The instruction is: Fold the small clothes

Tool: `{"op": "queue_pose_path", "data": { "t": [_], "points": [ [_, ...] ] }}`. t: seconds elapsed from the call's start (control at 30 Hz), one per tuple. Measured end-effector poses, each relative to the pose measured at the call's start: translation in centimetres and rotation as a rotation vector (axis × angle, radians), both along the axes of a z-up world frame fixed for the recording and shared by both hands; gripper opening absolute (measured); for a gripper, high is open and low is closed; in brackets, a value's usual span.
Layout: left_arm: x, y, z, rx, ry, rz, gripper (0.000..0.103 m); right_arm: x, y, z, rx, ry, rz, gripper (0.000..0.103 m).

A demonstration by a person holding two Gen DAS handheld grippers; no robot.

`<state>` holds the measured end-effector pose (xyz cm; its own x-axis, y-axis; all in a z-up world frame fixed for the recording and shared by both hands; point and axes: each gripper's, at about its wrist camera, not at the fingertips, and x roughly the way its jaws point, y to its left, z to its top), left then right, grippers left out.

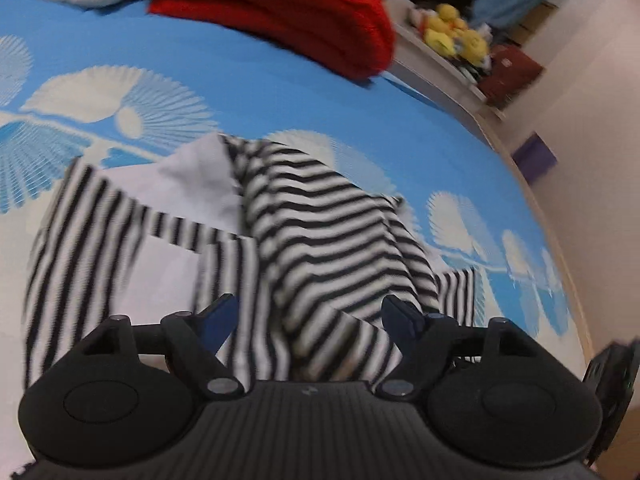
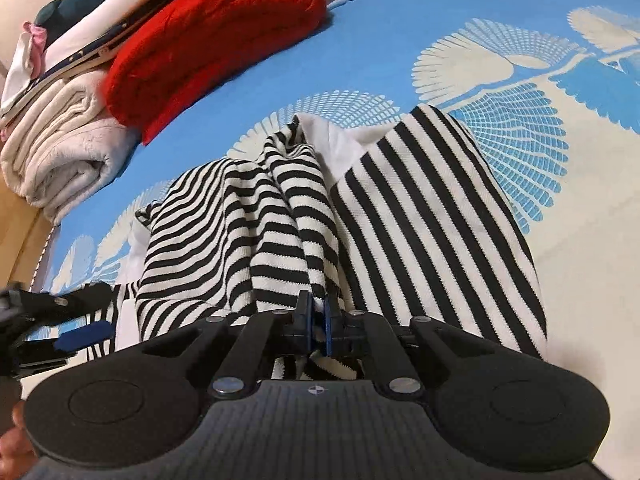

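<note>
Blue bedsheet with white fan and shell prints, filling most of both views; a bed, apparently, with its pale edge curving down the right side of the left wrist view.

Black-and-white striped garment spread across the middle of the sheet, partly gathered: flat panel with wide stripes to the right in the right wrist view, bunched folds with finer wavy stripes at centre, plain white lining showing at the upper centre. Same garment in the left wrist view, raised in a tented ridge at centre, slightly motion-blurred.

Folded red knit in the upper left of the right wrist view, lying on the sheet and well apart from the striped piece. Beside it, at the far left, a stack of folded pale towels or blankets, with white, navy-trimmed and dark teal items piled above. No baskets or boxes for the clothes in sight.

White shelf in the upper right of the left wrist view, carrying yellow plush toys and a dark red box; contents too blurred to name further. Small purple block lower on the wall side.

Right hand-held gripper clenched on a fold of the striped garment, blue pads pressed close with cloth between them.

Left hand-held gripper released, fingers spread wide over the garment, nothing pinched; also visible at the lower left edge of the right wrist view.
</note>
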<state>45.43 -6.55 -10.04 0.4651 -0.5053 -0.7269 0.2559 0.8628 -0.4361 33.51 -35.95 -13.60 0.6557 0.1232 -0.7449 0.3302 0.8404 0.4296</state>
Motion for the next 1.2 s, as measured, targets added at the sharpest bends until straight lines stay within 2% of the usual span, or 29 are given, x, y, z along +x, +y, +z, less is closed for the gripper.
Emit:
{"op": "queue_pose_path", "data": {
  "t": [0.07,0.2,0.27,0.3,0.37,0.43,0.53,0.6,0.67,0.7,0.77,0.83,0.93,1.07,1.1,1.2],
  "points": [
    [-0.4,-1.3,-0.6,0.052,-0.026,-0.033,0.083,-0.7,0.0,1.0,-0.058,-0.011,-0.015,0.035],
    [-0.8,-2.7,-3.0,0.256,-0.057,-0.041,0.083,-1.5,0.4,3.5,-0.062,-0.02,0.081,0.036],
    [-0.7,-2.9,-4.5,0.337,-0.059,-0.03,0.083,-1.5,1.5,3.6,-0.085,-0.014,0.177,0.036],
    [-0.7,-2.9,-5.1,0.36,-0.064,-0.025,0.088,-1.3,2.4,3.2,-0.112,0.0,0.218,0.036],
    [-0.6,-2.5,-5.5,0.381,-0.082,-0.016,0.095,-0.7,4.0,1.0,-0.189,0.074,0.278,0.035],
    [-0.6,-2.3,-5.1,0.394,-0.078,-0.008,0.096,-0.3,4.7,-1.2,-0.268,0.13,0.301,0.039],
    [-2.1,-0.1,-2.5,0.333,-0.088,0.016,0.096,-0.8,3.8,0.3,-0.241,0.086,0.288,0.04],
    [-3.7,1.8,-0.9,0.299,-0.102,0.022,0.096,-2.1,2.4,3.0,-0.194,-0.019,0.248,0.04],
    [-6.3,4.3,0.7,0.291,-0.118,0.027,0.096,-4.0,1.0,5.7,-0.188,-0.105,0.23,0.044],
    [-7.8,5.7,1.3,0.307,-0.125,0.034,0.096,-5.3,0.6,6.8,-0.194,-0.144,0.225,0.047],
    [-10.8,8.3,2.2,0.348,-0.133,0.058,0.096,-8.3,-0.3,9.0,-0.213,-0.204,0.214,0.058],
    [-13.9,10.8,2.2,0.403,-0.134,0.089,0.096,-11.8,-1.3,10.2,-0.214,-0.242,0.189,0.062],
    [-18.5,13.6,2.1,0.454,-0.129,0.149,0.096,-18.4,-1.5,10.0,-0.183,-0.272,0.168,0.062],
    [-24.5,15.1,2.0,0.46,-0.145,0.175,0.099,-26.2,2.0,8.6,-0.202,-0.295,0.247,0.065],
    [-25.7,15.3,1.8,0.455,-0.137,0.167,0.103,-27.7,2.9,8.0,-0.217,-0.306,0.264,0.067],
    [-28.5,16.0,0.4,0.423,-0.115,0.178,0.103,-31.2,5.4,5.3,-0.232,-0.302,0.296,0.067]
  ]
}}
